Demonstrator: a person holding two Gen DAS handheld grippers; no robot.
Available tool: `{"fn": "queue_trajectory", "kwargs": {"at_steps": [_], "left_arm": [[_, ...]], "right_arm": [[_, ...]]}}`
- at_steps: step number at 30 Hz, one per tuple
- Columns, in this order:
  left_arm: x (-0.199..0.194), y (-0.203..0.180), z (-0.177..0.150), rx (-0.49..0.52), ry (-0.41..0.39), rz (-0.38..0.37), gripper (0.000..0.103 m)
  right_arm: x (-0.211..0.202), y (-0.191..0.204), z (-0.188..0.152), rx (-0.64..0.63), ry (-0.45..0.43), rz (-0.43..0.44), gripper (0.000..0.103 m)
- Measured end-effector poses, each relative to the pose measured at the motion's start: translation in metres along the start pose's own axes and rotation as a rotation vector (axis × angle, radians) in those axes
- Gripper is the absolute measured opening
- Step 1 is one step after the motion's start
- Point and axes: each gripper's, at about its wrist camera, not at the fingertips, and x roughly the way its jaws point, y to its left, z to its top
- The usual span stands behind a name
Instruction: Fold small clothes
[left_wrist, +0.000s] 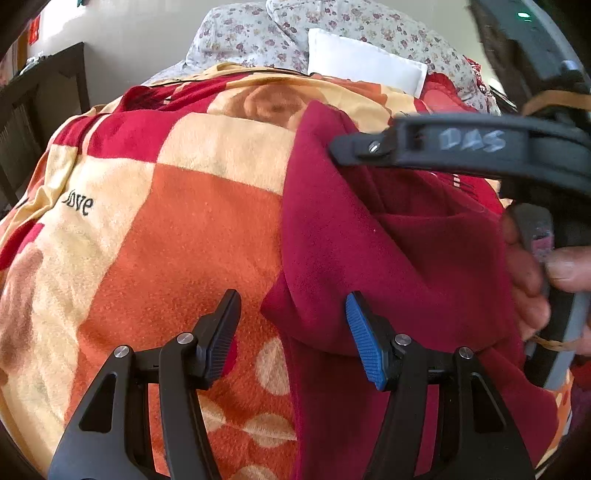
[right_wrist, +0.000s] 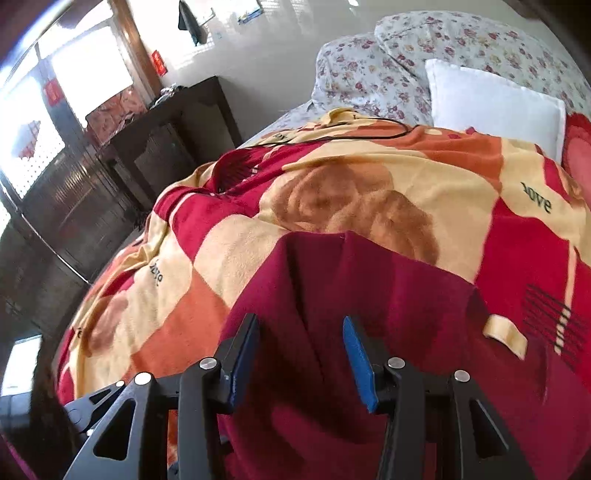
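1. On the bed, over a fleece blanket (left_wrist: 177, 221) checked in orange, cream and red, lies the task's thing: a small maroon fleece garment (left_wrist: 369, 258). It is rumpled and partly doubled over, with a raised fold running down its near half in the left wrist view and a ridge between flat panels in the right wrist view (right_wrist: 351, 288).

2. The left tongs (left_wrist: 291, 339) stand wide apart and hold nothing. The black finger hangs over bare blanket, the blue-padded finger over the garment's left edge, so that edge lies between them. Whether the pads touch cloth I cannot tell.

3. The right tongs (right_wrist: 301, 360) are also spread wide and empty, poised above the middle of the garment, one finger on either side of the ridge. In the left wrist view the right tool reaches in from the right above the cloth, with the person's hand (left_wrist: 532, 273) on its trigger.

4. My judgement: this is the stage of laying out and choosing grips; no neat fold is finished yet.

5. The next move calls for each pair of tongs to close on an edge or corner, then lift and carry it across, keeping the layers from bunching.

6. Beyond lie a white pillow (left_wrist: 365, 59), floral bedding (right_wrist: 369, 66) and a dark wooden cabinet (right_wrist: 166, 140).
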Motion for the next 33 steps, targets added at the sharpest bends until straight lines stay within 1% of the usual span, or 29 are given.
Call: {"fn": "queue_trajectory", "kwargs": {"at_steps": [1, 3, 4, 8, 9, 10, 11, 13, 15, 17, 18, 19, 20, 22, 25, 27, 30, 32, 33], "left_arm": [[0.001, 0.001, 0.000, -0.005, 0.003, -0.003, 0.059], [0.001, 0.002, 0.000, -0.010, 0.005, -0.009, 0.059], [0.000, 0.003, 0.000, -0.010, 0.003, -0.010, 0.059], [-0.006, 0.008, 0.005, -0.022, -0.022, -0.008, 0.059], [-0.008, 0.010, 0.007, -0.030, -0.030, -0.003, 0.059], [-0.008, 0.010, 0.008, -0.035, -0.035, 0.001, 0.059], [-0.008, 0.011, 0.008, -0.040, -0.034, 0.002, 0.059], [-0.005, 0.012, 0.009, -0.042, -0.018, 0.009, 0.059], [-0.005, 0.012, 0.009, -0.039, -0.010, 0.012, 0.059], [-0.009, 0.013, 0.010, -0.028, -0.028, 0.018, 0.059], [-0.009, 0.013, 0.012, -0.022, -0.035, 0.027, 0.059], [-0.009, 0.013, 0.013, -0.018, -0.035, 0.033, 0.059], [-0.008, 0.013, 0.013, -0.019, -0.031, 0.034, 0.059], [-0.007, 0.016, 0.013, -0.031, -0.026, 0.029, 0.059], [-0.007, 0.016, 0.013, -0.032, -0.026, 0.032, 0.059], [-0.006, 0.017, 0.013, -0.024, -0.025, 0.038, 0.059], [-0.005, 0.016, 0.012, -0.021, -0.024, 0.043, 0.059], [-0.003, 0.015, 0.012, -0.022, -0.020, 0.048, 0.059], [-0.002, 0.015, 0.013, -0.025, -0.017, 0.050, 0.059]], "right_arm": [[0.006, 0.002, 0.000, -0.013, 0.018, -0.012, 0.021], [0.006, 0.005, -0.001, -0.025, 0.016, -0.020, 0.013], [0.004, 0.008, 0.000, -0.033, 0.008, -0.022, 0.010], [-0.012, 0.014, 0.008, -0.050, -0.050, -0.049, 0.008], [-0.014, 0.014, 0.012, -0.044, -0.069, -0.057, 0.002], [-0.015, 0.014, 0.016, -0.036, -0.092, -0.073, 0.002], [-0.014, 0.014, 0.019, -0.028, -0.095, -0.076, 0.002], [-0.003, 0.016, 0.023, -0.018, -0.081, -0.063, 0.002], [0.004, 0.017, 0.021, -0.013, -0.069, -0.084, 0.002], [-0.006, 0.010, 0.017, 0.029, -0.091, -0.045, 0.004], [-0.011, 0.006, 0.016, 0.043, -0.093, -0.044, 0.013], [-0.017, 0.000, 0.014, 0.053, -0.091, -0.058, 0.027], [-0.020, -0.003, 0.012, 0.058, -0.091, -0.064, 0.031], [-0.024, -0.011, 0.005, 0.060, -0.067, -0.042, 0.031], [-0.021, -0.009, -0.007, 0.022, -0.022, -0.038, 0.031], [-0.019, -0.006, -0.015, 0.000, -0.001, -0.014, 0.031], [-0.017, -0.006, -0.025, 0.000, 0.004, 0.019, 0.031], [-0.014, -0.006, -0.027, -0.016, 0.003, -0.005, 0.031], [-0.012, -0.005, -0.026, -0.026, 0.006, -0.028, 0.024]]}}
